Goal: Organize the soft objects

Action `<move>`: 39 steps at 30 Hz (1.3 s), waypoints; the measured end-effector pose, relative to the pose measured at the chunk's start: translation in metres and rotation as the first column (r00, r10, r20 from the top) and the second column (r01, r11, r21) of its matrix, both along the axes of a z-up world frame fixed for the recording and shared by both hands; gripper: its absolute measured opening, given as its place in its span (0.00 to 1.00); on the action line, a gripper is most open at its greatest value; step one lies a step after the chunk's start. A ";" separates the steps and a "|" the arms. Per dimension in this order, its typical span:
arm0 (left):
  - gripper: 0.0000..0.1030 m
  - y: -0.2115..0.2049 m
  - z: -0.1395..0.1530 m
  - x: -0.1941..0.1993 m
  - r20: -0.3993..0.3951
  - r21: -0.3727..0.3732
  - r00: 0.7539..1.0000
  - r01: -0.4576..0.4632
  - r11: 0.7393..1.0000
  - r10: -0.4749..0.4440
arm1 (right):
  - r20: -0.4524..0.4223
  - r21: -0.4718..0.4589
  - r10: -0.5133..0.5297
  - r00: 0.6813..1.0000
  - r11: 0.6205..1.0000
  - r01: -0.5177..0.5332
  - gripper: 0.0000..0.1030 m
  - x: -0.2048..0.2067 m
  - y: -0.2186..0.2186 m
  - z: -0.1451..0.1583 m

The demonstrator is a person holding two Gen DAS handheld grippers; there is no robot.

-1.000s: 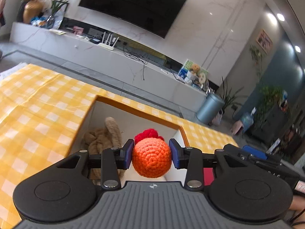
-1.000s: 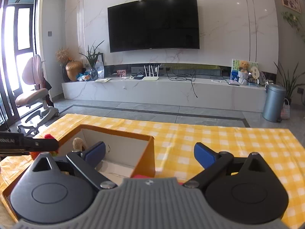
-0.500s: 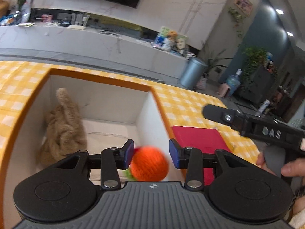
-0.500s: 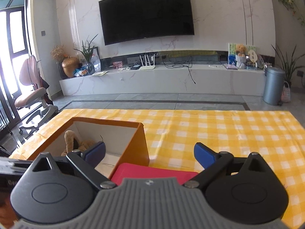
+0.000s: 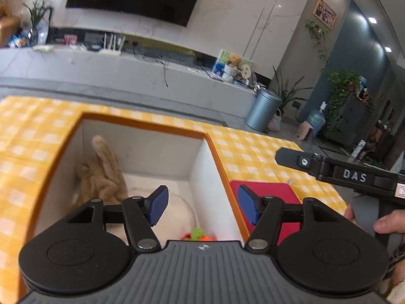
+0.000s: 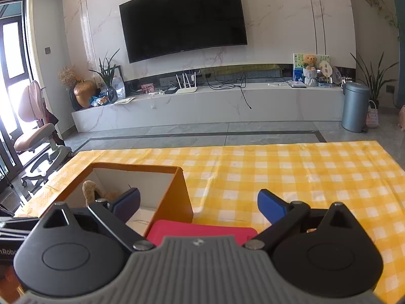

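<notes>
Now the orange crochet toy [image 5: 202,236] lies inside the orange box [image 5: 144,124], light and squashy, best pinched round its middle, beneath the left gripper [image 5: 201,206], jaws spread like the right gripper's [image 6: 198,204].

Box [image 5: 217,152] sits on the table [image 5: 30,131], w/ plush toy [image 5: 103,174] inside at its left-rear corner. Crochet toy [image 5: 197,234] lies in the box too, near front, by the right wall. Flat pad [image 5: 268,190] on the table just beside the box's right side. Left hand-held gripper [image 5: 202,207] above the box's right wall; right hand-held gripper [image 6: 198,205] over the pad, box to its left.
</notes>
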State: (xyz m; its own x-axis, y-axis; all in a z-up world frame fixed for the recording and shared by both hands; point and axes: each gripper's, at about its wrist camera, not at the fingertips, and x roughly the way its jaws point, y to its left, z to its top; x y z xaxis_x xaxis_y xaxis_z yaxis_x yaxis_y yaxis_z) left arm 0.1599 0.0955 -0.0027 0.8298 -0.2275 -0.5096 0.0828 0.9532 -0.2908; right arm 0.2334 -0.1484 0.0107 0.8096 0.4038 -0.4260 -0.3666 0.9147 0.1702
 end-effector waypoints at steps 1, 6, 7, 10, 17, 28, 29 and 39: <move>0.71 0.000 0.004 -0.002 0.020 0.020 1.000 -0.019 1.000 0.019 | 0.007 -0.002 0.004 1.000 1.000 -0.004 0.94 -0.002 0.001 0.001; 0.72 -0.004 0.022 -0.012 0.053 0.059 0.997 -0.060 0.996 0.057 | 0.037 -0.017 0.024 0.999 1.000 -0.023 0.94 -0.012 0.004 0.008; 0.72 -0.006 0.024 -0.014 0.053 0.066 0.997 -0.064 0.996 0.060 | 0.044 -0.020 0.025 0.999 1.000 -0.024 0.94 -0.014 0.003 0.010; 0.74 -0.012 0.029 -0.022 0.081 0.080 0.994 -0.079 0.994 0.073 | 0.060 -0.030 0.036 0.998 0.999 -0.034 0.94 -0.018 0.001 0.017; 0.76 -0.026 0.039 -0.034 0.107 0.079 0.992 -0.072 0.994 0.063 | 0.045 0.006 0.025 0.999 1.000 -0.025 0.94 -0.021 -0.023 0.029; 0.81 -0.058 0.051 -0.044 0.111 0.082 0.990 -0.091 0.993 0.081 | 0.014 -0.088 -0.062 0.998 0.994 0.063 0.94 -0.019 -0.063 0.034; 0.81 -0.064 0.052 -0.043 0.113 0.089 0.991 -0.086 0.992 0.076 | 0.020 -0.094 -0.075 0.997 0.993 0.077 0.94 -0.021 -0.070 0.035; 0.81 -0.126 0.049 -0.031 0.106 0.104 0.993 -0.062 0.993 0.051 | -0.037 -0.124 -0.211 0.977 0.971 0.205 0.94 -0.009 -0.135 0.023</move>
State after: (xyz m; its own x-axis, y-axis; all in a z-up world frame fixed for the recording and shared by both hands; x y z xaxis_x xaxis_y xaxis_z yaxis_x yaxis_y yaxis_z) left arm 0.1293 -0.0304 0.0467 0.8890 -0.1274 -0.4398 0.0519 0.9824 -0.1796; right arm 0.2240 -0.2835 0.0334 0.8472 0.1724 -0.5026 -0.1595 0.9848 0.0688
